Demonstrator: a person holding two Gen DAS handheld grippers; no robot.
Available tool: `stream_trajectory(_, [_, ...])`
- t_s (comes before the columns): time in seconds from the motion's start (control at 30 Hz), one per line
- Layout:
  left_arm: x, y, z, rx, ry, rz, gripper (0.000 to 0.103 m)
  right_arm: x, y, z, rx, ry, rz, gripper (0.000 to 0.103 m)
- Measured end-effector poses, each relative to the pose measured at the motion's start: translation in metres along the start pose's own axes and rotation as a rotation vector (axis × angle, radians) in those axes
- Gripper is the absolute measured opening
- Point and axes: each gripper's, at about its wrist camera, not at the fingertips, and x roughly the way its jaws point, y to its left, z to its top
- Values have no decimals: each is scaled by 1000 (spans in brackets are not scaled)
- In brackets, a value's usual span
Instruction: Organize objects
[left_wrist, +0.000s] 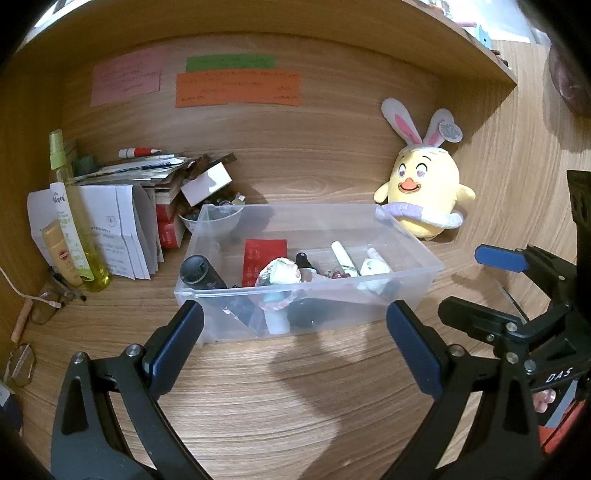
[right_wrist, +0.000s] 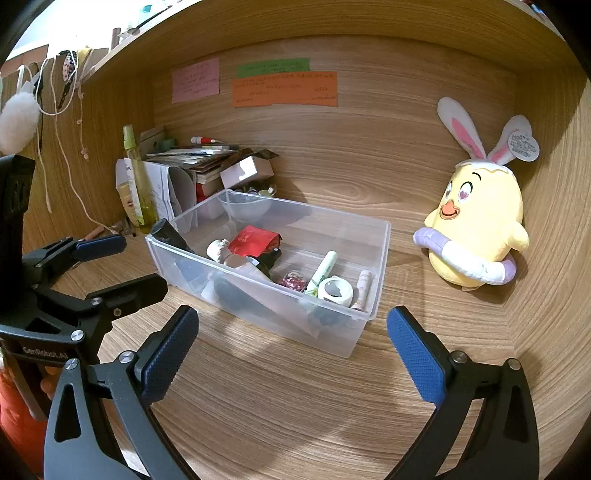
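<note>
A clear plastic bin (left_wrist: 413, 284) (right_wrist: 382, 266) stands on the wooden desk. In it lie a black bottle (left_wrist: 201, 275) (right_wrist: 168, 232), a red packet (left_wrist: 264, 258) (right_wrist: 253, 240), a green-and-white marker (right_wrist: 321, 271), a tape roll (right_wrist: 334, 290), a pink tube (right_wrist: 364, 290) and a clear bowl (right_wrist: 243, 206). My left gripper (left_wrist: 295, 332) (right_wrist: 122, 267) is open just short of the bin's front wall, holding nothing. My right gripper (right_wrist: 293, 332) (left_wrist: 480, 288) is open too, at the bin's near right corner, not touching it.
A yellow plush chick (left_wrist: 428, 188) (right_wrist: 480, 221) with rabbit ears sits against the back right corner. At the back left are a pile of papers and boxes (left_wrist: 122, 221), a tall yellow spray bottle (left_wrist: 70, 206) (right_wrist: 136, 177) and glasses (left_wrist: 48, 306). A shelf hangs overhead.
</note>
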Motion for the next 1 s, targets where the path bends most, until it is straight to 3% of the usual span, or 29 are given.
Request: stream_trajectory(1.0, [3, 0, -4, -1, 22, -17, 100, 0, 3, 1, 1, 0, 0, 102])
